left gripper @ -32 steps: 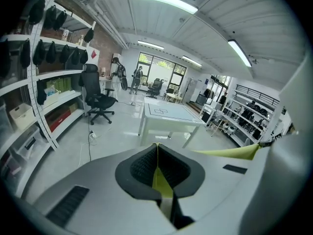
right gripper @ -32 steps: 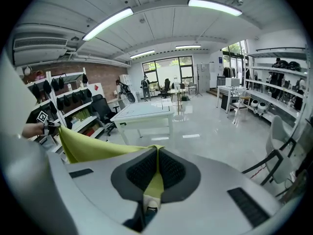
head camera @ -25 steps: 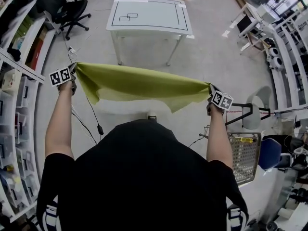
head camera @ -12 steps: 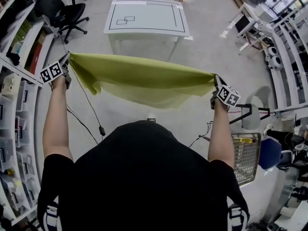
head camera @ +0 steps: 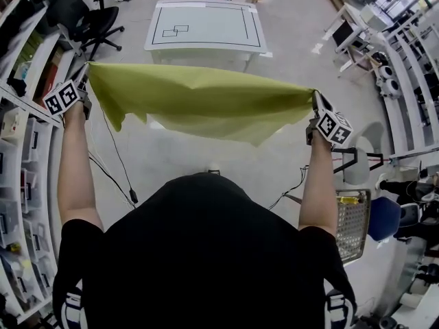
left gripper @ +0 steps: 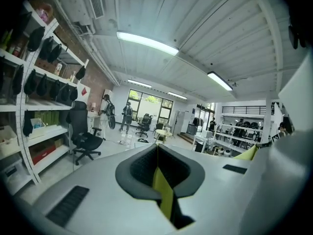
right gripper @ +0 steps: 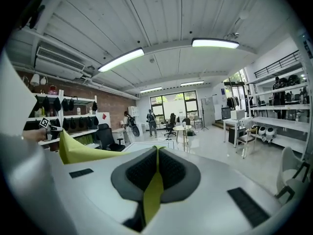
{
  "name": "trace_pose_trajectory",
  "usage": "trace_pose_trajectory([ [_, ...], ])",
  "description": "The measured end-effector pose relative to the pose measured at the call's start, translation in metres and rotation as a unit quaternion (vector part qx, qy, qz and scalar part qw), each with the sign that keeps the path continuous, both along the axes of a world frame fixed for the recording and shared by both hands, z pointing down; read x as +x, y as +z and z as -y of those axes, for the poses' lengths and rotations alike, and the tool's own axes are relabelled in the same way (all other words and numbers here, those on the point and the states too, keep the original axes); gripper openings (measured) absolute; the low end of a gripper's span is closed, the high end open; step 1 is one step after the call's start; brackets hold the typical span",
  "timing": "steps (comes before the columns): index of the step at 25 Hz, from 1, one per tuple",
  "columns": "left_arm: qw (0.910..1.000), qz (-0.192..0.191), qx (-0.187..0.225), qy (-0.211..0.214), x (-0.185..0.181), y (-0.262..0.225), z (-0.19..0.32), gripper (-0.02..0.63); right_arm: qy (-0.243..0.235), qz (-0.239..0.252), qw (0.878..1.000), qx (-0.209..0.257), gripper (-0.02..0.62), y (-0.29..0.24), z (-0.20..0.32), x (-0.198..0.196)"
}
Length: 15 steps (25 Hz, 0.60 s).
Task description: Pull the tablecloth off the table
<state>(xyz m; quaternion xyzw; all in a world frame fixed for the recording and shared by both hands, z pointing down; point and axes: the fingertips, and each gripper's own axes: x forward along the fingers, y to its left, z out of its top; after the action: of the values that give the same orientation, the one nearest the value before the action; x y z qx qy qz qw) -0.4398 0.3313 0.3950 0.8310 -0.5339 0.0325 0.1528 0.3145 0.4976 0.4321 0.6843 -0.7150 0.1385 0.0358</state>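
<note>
A yellow-green tablecloth [head camera: 206, 105] hangs stretched in the air between my two grippers, in front of the person's chest. My left gripper [head camera: 84, 81] is shut on its left corner, and a strip of the cloth [left gripper: 163, 190] shows pinched between the dark pads. My right gripper [head camera: 315, 103] is shut on the right corner, with a fold of the cloth [right gripper: 153, 190] clamped between its pads. The white table [head camera: 206, 27] stands bare on the floor beyond the cloth, marked with black lines. The cloth's lower edge sags in folds and hides the table's legs.
Shelving [head camera: 24, 149] runs along the left side. A black office chair [head camera: 86, 16] stands left of the table. A cable [head camera: 116, 163] trails over the floor. A wire basket [head camera: 350, 225] and a blue stool [head camera: 384, 218] sit at the right, with more shelves [head camera: 411, 67] beyond.
Both grippers have risen and spread a little with the tablecloth held taut between them. The cloth now reaches higher in the head view and covers the table's front edge.
</note>
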Motion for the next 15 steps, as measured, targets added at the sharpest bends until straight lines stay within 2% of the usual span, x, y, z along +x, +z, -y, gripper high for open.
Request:
trace_pose_trajectory([
  [6, 0.9995, -0.006, 0.030, -0.012, -0.009, -0.030, 0.000, 0.021, -0.008, -0.008, 1.000, 0.019, 0.023, -0.023, 0.000, -0.003],
  [15, 0.9997, -0.014, 0.013, -0.014, -0.005, -0.014, -0.003, 0.021, -0.002, -0.005, 1.000, 0.020, 0.023, -0.022, -0.003, 0.000],
])
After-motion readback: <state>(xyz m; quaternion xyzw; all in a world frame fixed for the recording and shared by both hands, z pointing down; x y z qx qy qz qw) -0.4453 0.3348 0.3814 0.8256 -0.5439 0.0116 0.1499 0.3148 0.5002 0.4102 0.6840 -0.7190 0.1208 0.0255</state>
